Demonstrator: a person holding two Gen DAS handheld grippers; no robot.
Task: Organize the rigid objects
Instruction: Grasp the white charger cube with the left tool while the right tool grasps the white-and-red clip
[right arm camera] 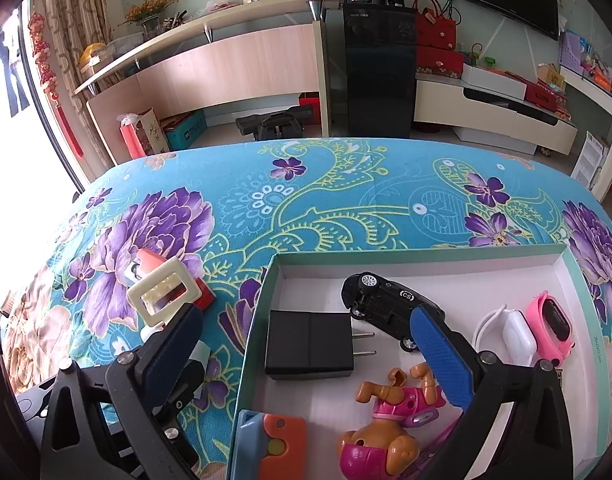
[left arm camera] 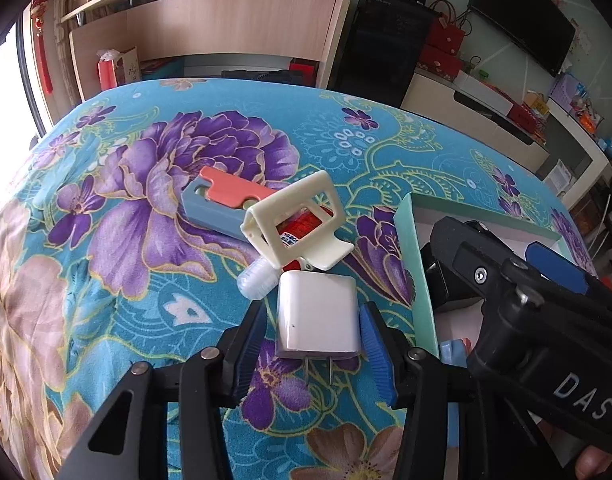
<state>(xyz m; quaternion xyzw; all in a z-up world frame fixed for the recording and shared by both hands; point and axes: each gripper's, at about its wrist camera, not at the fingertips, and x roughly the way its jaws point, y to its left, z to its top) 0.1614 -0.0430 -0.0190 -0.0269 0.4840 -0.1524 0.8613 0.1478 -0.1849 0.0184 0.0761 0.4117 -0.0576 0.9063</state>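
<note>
Landmark: the shallow teal-walled cardboard box with white floor, set on the blue floral cloth.

Left gripper, nearest its camera, just outside the box's left wall: black arms, blue ribbed pads either side of a white square plastic wall charger, prongs pointing toward the camera. The right pad meets the charger's side; at the left pad a thin sliver of gap or shadow shows, so a firm clench cannot be told. The charger appears to rest on the cloth.

Just beyond the charger, same side of the box: a small clear plastic cap, a cream plastic rectangular frame clip tilted over a red printed packet, then a grey-blue block with a salmon-pink sliding piece.

Right gripper hangs over the box's left wall, jaws spread wide, nothing between the pads; one finger outside the box, one inside.

Inside the box, near to far: an orange-and-blue block, a brown-and-pink toy dog figure, a black square wall charger, a white adapter with cable, a pink toy watch, a black toy car on its side.
</note>
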